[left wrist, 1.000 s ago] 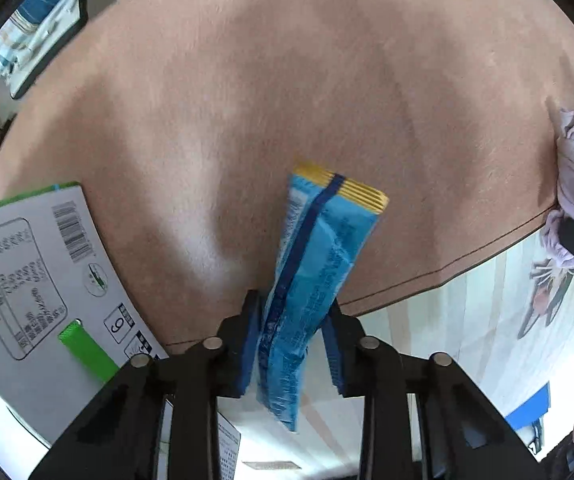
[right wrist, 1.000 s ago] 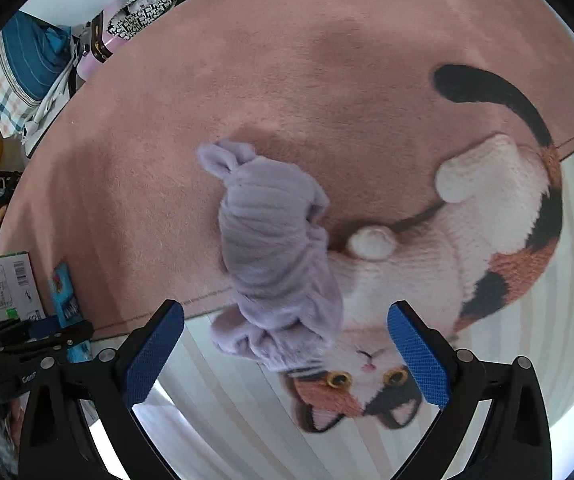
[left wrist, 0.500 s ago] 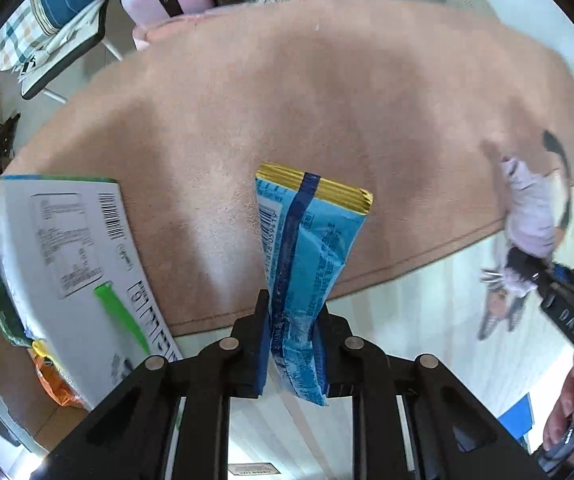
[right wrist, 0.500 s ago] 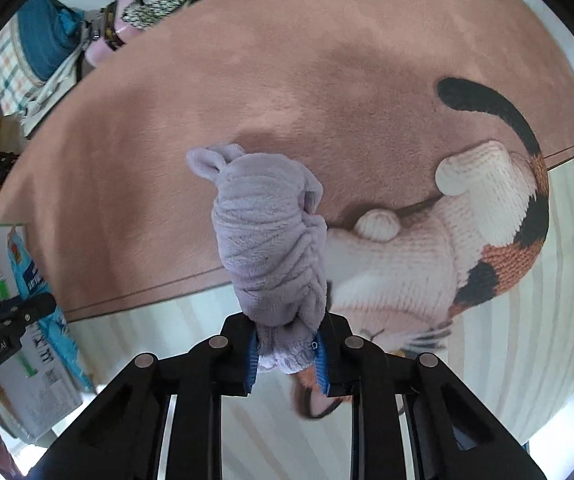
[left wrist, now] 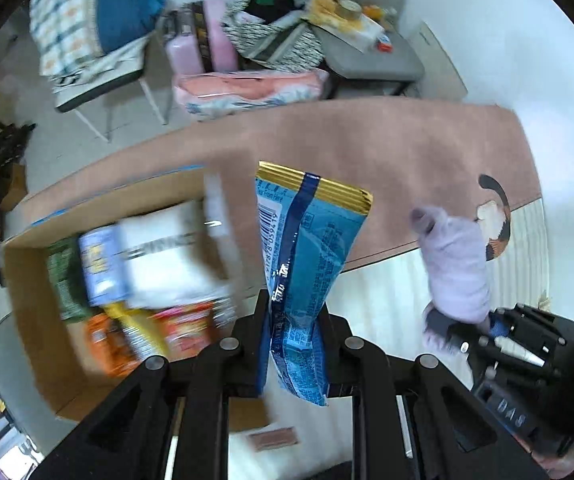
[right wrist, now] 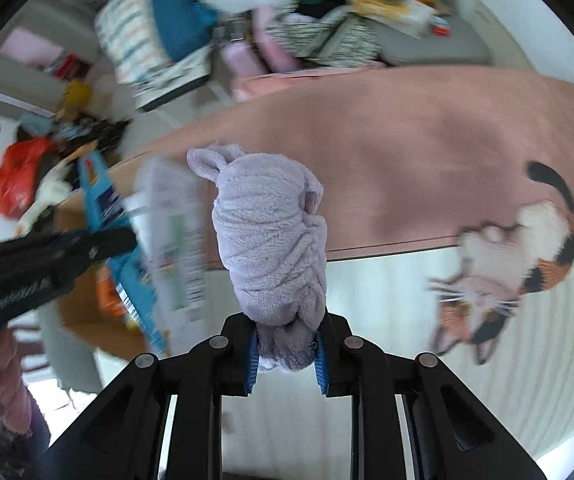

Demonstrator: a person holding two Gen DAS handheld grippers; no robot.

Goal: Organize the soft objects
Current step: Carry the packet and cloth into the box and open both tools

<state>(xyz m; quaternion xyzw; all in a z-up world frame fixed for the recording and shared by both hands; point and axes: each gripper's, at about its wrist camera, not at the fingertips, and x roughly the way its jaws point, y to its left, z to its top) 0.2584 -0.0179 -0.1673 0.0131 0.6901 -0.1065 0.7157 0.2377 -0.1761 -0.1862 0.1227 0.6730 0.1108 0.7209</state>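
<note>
My left gripper is shut on a blue snack packet with a gold top edge and holds it upright in the air. My right gripper is shut on a rolled lilac fleece cloth, also lifted off the floor. In the left wrist view the right gripper and the lilac cloth show at the right. In the right wrist view the left gripper and the blue packet show at the left. An open cardboard box holding several snack packs sits at the left.
A pink rug lies on the pale floor, with a cat-shaped mat at its right edge. A chair with folded blankets, a pink case, a bedding pack and a grey table stand behind the rug.
Both grippers rose and tilted up, bringing the room's far side into view. The right gripper shut on the lilac cloth and lifted it. The open box has come into view at the left.
</note>
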